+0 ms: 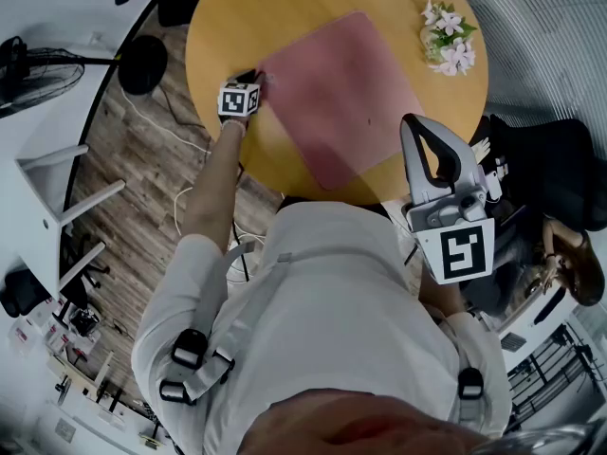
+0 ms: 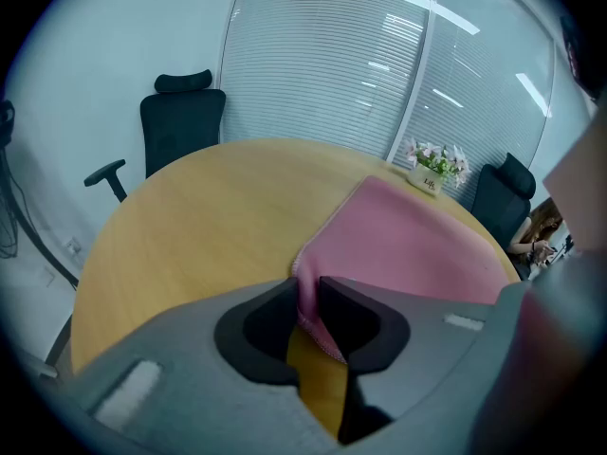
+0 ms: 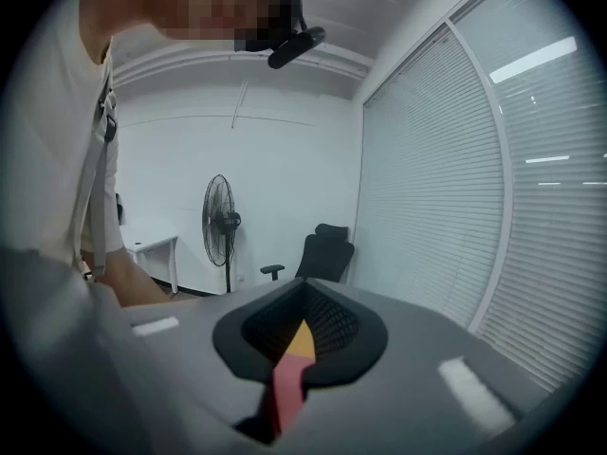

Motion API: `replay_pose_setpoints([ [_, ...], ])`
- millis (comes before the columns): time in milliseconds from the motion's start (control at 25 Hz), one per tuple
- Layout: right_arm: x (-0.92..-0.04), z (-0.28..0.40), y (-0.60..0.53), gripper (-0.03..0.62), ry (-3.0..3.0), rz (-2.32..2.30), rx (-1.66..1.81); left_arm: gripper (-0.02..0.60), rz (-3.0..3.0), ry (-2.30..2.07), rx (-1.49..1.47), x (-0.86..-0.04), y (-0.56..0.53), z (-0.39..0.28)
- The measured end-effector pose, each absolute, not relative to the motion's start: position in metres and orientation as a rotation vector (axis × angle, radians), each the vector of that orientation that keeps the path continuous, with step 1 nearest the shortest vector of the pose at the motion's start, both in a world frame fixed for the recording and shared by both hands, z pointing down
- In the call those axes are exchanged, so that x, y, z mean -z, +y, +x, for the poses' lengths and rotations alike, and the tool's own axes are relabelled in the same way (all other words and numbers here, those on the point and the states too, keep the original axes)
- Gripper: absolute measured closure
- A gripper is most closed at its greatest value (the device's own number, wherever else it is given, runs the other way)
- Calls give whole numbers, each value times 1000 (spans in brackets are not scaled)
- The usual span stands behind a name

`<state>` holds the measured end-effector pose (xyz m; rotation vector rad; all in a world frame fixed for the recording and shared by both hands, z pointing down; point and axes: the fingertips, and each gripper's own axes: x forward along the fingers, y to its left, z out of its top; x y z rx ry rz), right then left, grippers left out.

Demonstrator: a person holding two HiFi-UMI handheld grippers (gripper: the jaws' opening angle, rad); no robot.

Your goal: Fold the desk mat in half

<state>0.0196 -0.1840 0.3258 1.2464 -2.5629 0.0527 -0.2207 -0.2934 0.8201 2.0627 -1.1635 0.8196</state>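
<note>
A pink desk mat (image 1: 341, 98) lies spread flat on the round yellow table (image 1: 228, 27). My left gripper (image 1: 256, 78) is at the mat's left corner. In the left gripper view the jaws (image 2: 311, 290) pinch that corner, and the rest of the mat (image 2: 408, 245) stretches away towards the far right. My right gripper (image 1: 418, 129) hovers off the mat by the table's near right edge, close to the person's body. Its jaws (image 3: 303, 300) are shut on nothing; a sliver of table and mat shows below them.
A small pot of pink and white flowers (image 1: 448, 38) stands on the table beyond the mat's far right corner. Black office chairs (image 2: 180, 126) (image 1: 555, 173) ring the table. A floor fan (image 1: 38, 74) and a white desk stand to the left; cables run across the wooden floor.
</note>
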Motion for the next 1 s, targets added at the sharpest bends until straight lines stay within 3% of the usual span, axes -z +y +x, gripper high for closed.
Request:
replay_pose_setpoints([
  [280, -322, 21, -184, 589, -2564, 1253, -42, 530, 2090, -1152, -822, -812, -291, -214],
  [1000, -309, 25, -170, 589, -2588, 1274, -15, 535, 2219, -1087, -839, -772, -268, -181],
])
